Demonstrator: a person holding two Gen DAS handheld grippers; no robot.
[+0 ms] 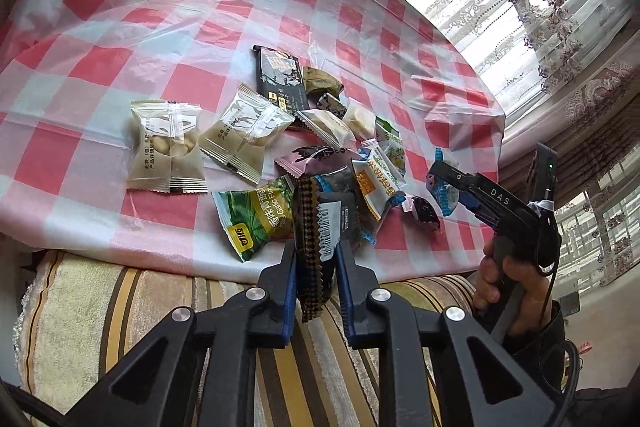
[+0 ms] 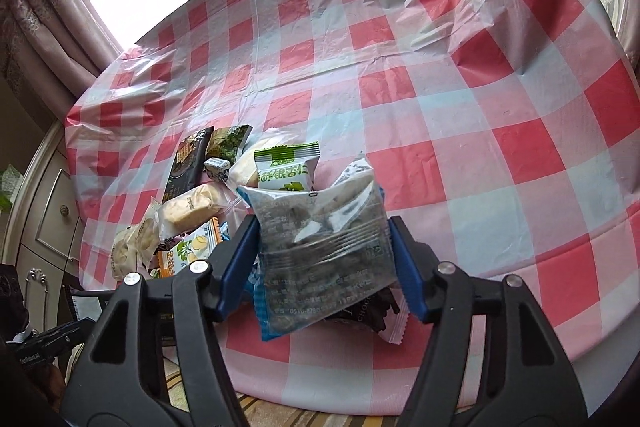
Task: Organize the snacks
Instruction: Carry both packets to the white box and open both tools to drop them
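Note:
A heap of small snack packets (image 1: pixel 320 131) lies near the front edge of a table under a red-and-white checked cloth (image 1: pixel 120 27). My left gripper (image 1: pixel 316 251) is shut on a dark brown packet with a barcode label (image 1: pixel 320 223), held upright just above a green garlic-flavour packet (image 1: pixel 256 219). Two pale packets (image 1: pixel 168 147) lie to the left of the heap. My right gripper (image 2: pixel 323 227) is shut on a clear, blue-edged packet of dark pieces (image 2: pixel 324 251), its sides pressed between the pads. In the left wrist view the right gripper (image 1: pixel 434 183) is at the heap's right end.
A striped cushion (image 1: pixel 120 307) runs along the table's near edge. A person's hand (image 1: pixel 504 279) grips the right tool. Lace curtains (image 1: pixel 540 7) and windows stand beyond the table. A dark chocolate packet (image 2: pixel 376 311) lies under the held one; a cabinet (image 2: pixel 52 219) is at left.

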